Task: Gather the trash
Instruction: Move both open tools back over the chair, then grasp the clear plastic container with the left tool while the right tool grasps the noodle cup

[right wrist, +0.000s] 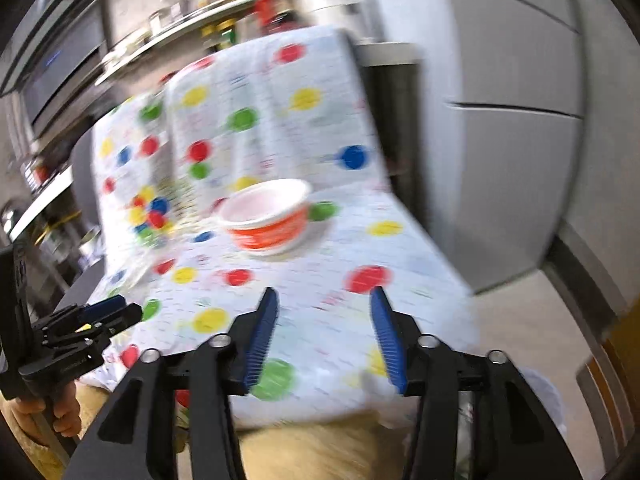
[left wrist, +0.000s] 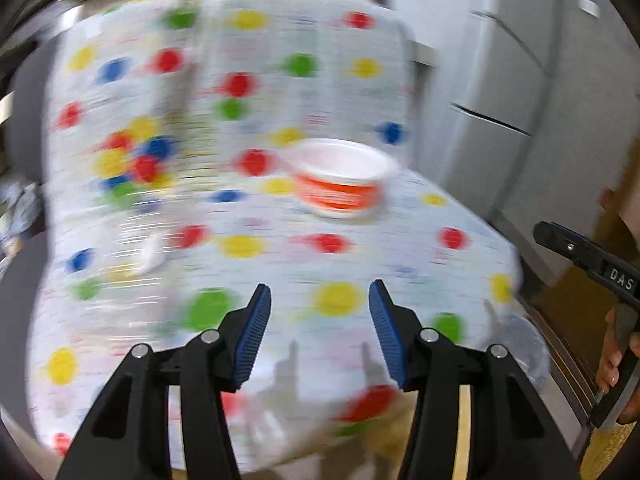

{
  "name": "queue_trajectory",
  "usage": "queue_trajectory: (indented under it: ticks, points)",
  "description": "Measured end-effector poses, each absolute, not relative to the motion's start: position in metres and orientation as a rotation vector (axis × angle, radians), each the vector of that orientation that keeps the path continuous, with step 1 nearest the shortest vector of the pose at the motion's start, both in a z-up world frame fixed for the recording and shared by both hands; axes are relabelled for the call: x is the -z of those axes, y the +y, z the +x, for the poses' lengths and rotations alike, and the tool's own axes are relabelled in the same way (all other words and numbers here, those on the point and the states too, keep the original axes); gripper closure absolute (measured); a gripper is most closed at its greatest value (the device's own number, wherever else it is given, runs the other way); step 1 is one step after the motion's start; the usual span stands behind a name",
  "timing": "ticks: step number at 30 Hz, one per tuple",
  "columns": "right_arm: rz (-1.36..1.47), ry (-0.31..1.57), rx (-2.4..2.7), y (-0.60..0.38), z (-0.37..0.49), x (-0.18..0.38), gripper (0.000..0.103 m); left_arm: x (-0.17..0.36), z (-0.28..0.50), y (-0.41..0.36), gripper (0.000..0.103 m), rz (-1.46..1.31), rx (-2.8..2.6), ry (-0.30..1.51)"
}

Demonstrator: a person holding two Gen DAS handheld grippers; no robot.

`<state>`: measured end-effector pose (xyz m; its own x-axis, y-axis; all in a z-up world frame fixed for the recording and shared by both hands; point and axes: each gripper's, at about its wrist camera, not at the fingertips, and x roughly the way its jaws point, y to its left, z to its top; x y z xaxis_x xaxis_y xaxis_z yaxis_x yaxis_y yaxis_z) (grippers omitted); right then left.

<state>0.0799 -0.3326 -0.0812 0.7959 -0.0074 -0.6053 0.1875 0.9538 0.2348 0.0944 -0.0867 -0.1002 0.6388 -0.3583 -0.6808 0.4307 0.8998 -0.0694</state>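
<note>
Where dotted cloth (left wrist: 280, 248) drapes, round ribbed bowl (left wrist: 340, 184)

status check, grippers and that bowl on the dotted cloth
Left gripper open, empty. Right gripper open, empty. Orange and white bowl upright on dotted cloth, untouched, ahead of both. Nothing between fingers and bowl.

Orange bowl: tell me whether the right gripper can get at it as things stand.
Probably yes. The right gripper is open and empty, and only bare dotted cloth lies between it and the bowl. The left gripper sits off to the side.
</note>
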Motion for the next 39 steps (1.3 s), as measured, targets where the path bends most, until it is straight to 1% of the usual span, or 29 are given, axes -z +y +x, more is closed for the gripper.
queue_trajectory:
  ticks: [4, 8, 14, 15, 16, 17, 19, 20, 21, 22, 24, 25, 26, 28, 29, 30, 31, 33, 39]
  points:
    - [0.276, 0.672, 0.076, -0.311, 0.14, 0.092, 0.045, 0.101, 0.123, -0.025, 0.053, 0.05, 0.286, 0.759]
    - [0.258, 0.695, 0.135, -0.311, 0.193, 0.1, 0.045, 0.103, 0.149, 0.015, 0.053, 0.025, 0.178, 0.767]
    - [0.364, 0.768, 0.204, -0.333, 0.251, 0.124, 0.046, 0.108, 0.178, 0.065, 0.053, -0.02, 0.055, 0.776]
    - [0.39, 0.788, 0.206, -0.336, 0.256, 0.129, 0.048, 0.11, 0.184, 0.073, 0.053, -0.027, 0.045, 0.789]
    - [0.411, 0.805, 0.205, -0.338, 0.258, 0.133, 0.051, 0.113, 0.188, 0.078, 0.053, -0.029, 0.042, 0.8]
    - [0.427, 0.822, 0.204, -0.339, 0.26, 0.138, 0.053, 0.118, 0.194, 0.083, 0.053, -0.027, 0.037, 0.817]
    - [0.43, 0.846, 0.196, -0.335, 0.261, 0.144, 0.064, 0.127, 0.205, 0.087, 0.053, -0.021, 0.053, 0.846]
    - [0.422, 0.857, 0.191, -0.332, 0.262, 0.147, 0.067, 0.133, 0.209, 0.087, 0.053, -0.024, 0.072, 0.861]
    - [0.416, 0.859, 0.193, -0.33, 0.264, 0.148, 0.073, 0.138, 0.214, 0.086, 0.053, -0.024, 0.09, 0.874]
    - [0.405, 0.852, 0.199, -0.328, 0.262, 0.148, 0.081, 0.143, 0.221, 0.084, 0.053, -0.016, 0.108, 0.884]
    - [0.402, 0.834, 0.202, -0.327, 0.26, 0.144, 0.09, 0.149, 0.23, 0.079, 0.053, 0.006, 0.121, 0.903]
    - [0.404, 0.824, 0.202, -0.327, 0.258, 0.141, 0.094, 0.152, 0.233, 0.077, 0.053, 0.009, 0.126, 0.911]
    - [0.398, 0.814, 0.197, -0.327, 0.256, 0.137, 0.095, 0.155, 0.24, 0.074, 0.054, 0.013, 0.144, 0.925]
    - [0.385, 0.801, 0.189, -0.325, 0.253, 0.13, 0.097, 0.159, 0.245, 0.068, 0.064, 0.028, 0.15, 0.94]
    - [0.38, 0.795, 0.189, -0.323, 0.252, 0.126, 0.097, 0.161, 0.248, 0.066, 0.073, 0.03, 0.164, 0.95]
    - [0.383, 0.789, 0.186, -0.323, 0.251, 0.123, 0.098, 0.163, 0.251, 0.063, 0.089, 0.033, 0.176, 0.962]
    - [0.392, 0.787, 0.179, -0.324, 0.249, 0.12, 0.098, 0.164, 0.251, 0.061, 0.093, 0.04, 0.175, 0.967]
    - [0.414, 0.779, 0.17, -0.326, 0.243, 0.114, 0.098, 0.159, 0.246, 0.058, 0.098, 0.022, 0.192, 0.949]
    - [0.454, 0.738, 0.165, -0.338, 0.21, 0.09, 0.098, 0.115, 0.2, 0.044, 0.1, -0.033, 0.24, 0.813]
